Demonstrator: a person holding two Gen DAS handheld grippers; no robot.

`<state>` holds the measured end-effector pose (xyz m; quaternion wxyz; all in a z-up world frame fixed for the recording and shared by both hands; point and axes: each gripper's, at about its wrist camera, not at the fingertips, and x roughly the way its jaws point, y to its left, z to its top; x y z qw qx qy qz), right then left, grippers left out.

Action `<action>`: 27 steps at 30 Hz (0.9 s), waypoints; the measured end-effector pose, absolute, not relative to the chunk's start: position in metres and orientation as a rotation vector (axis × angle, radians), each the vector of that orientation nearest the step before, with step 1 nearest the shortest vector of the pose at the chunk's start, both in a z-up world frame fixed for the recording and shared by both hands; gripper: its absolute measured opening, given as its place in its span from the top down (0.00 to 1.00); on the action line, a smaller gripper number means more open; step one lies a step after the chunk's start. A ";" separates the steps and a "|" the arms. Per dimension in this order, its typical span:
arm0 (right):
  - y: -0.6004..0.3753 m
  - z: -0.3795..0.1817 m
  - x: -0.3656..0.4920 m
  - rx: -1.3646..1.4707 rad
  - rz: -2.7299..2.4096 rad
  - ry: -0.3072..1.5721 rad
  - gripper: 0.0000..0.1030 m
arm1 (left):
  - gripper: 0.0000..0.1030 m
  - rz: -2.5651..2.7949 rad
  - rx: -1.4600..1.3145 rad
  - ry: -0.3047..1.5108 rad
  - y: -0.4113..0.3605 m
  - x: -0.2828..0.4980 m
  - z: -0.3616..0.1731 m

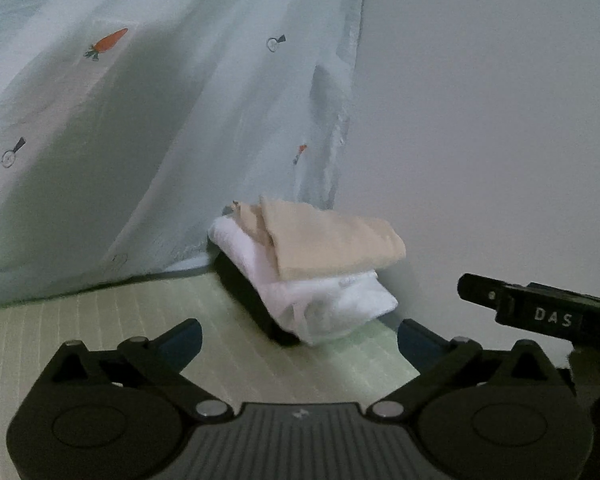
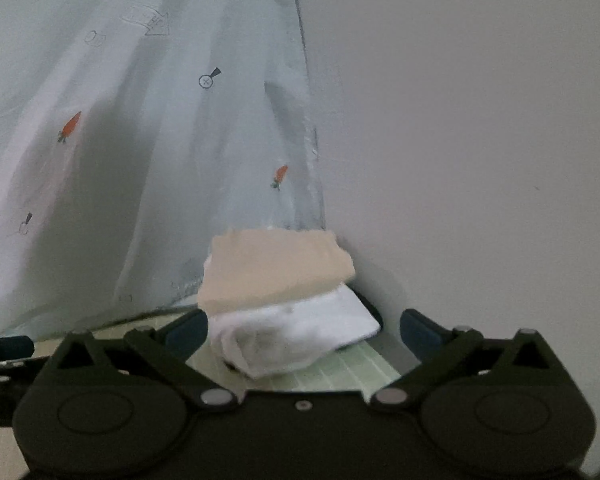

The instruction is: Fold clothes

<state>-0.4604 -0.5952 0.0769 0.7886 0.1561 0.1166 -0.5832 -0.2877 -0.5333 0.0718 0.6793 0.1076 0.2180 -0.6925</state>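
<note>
Risk first. The stack sat crooked: the beige folded cloth [image 1: 332, 240] lay askew on the white folded cloth [image 1: 316, 300], and the white one's near end looked loosely rolled and bulged toward the grippers. A push or a one-sided pinch would probably slide the beige piece off or open the white roll. The carrot-print curtain [image 1: 140, 120] hung down just behind the stack, its hem meeting the mat; a reach past the pile could snag that hem and drag it over the folds. A dark object showed under the far right side of the white cloth, identity unclear, so the pile may not have been resting flat.

Location: both cloths lay on the pale green ruled mat [image 1: 100, 332], at its far edge, tucked into the corner where the curtain meets the plain wall [image 1: 480, 120].

Left gripper [image 1: 300, 334]: jaws spread wide, nothing between them, touching nothing. The stack lay ahead, near the gap but apart from both fingertips.

Right gripper [image 2: 302, 328]: likewise spread wide and empty. Its left fingertip [image 2: 188, 330] appeared right beside the rolled end of the white cloth [image 2: 296, 336]; contact could not be confirmed. Its right fingertip stood clear of the cloth. The beige cloth [image 2: 276, 268] sat above and beyond the gap.

Judgement: folding looked done for these two pieces; no unfolded garment was in view.
</note>
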 end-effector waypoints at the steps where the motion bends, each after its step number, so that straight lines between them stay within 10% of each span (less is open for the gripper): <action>1: -0.586 0.075 -0.464 0.344 -1.261 0.258 0.00 | 0.00 -1.553 0.243 0.498 -0.528 -0.290 0.069; 27: -0.484 0.044 -0.498 0.432 -1.296 0.383 0.00 | 0.00 -1.598 0.421 0.485 -0.438 -0.302 0.034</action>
